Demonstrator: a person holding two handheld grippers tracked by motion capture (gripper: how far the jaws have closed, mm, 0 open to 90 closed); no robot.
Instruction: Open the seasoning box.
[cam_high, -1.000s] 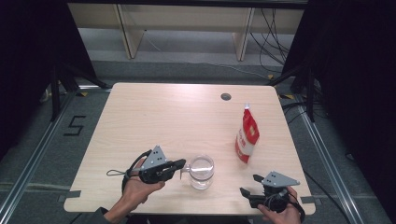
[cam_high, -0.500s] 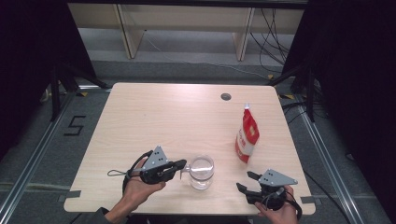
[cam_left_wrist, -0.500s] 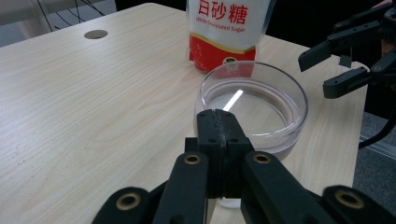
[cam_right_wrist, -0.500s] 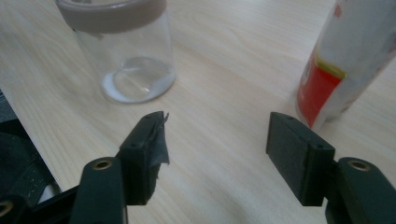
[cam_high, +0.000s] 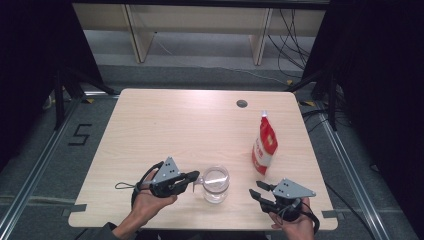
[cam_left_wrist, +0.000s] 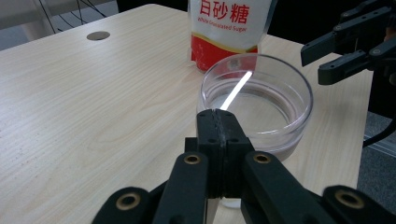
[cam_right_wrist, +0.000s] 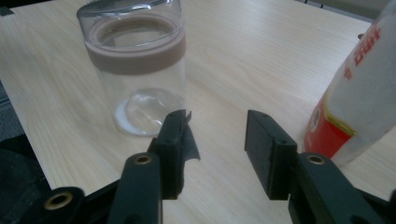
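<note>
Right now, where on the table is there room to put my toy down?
The whole far and left stretch of the pale wooden table is bare, from its small round hole across to the left edge. The near edge is crowded: the clear glass jar, the red-and-white sugar pouch, the left gripper and the right gripper sit close together.

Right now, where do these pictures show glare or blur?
Left gripper view: a bright streak of glare runs across the glass jar, and the near jaws look soft. Right gripper view: the sugar pouch at the edge is blurred. High view: even light, dark surroundings.
</note>
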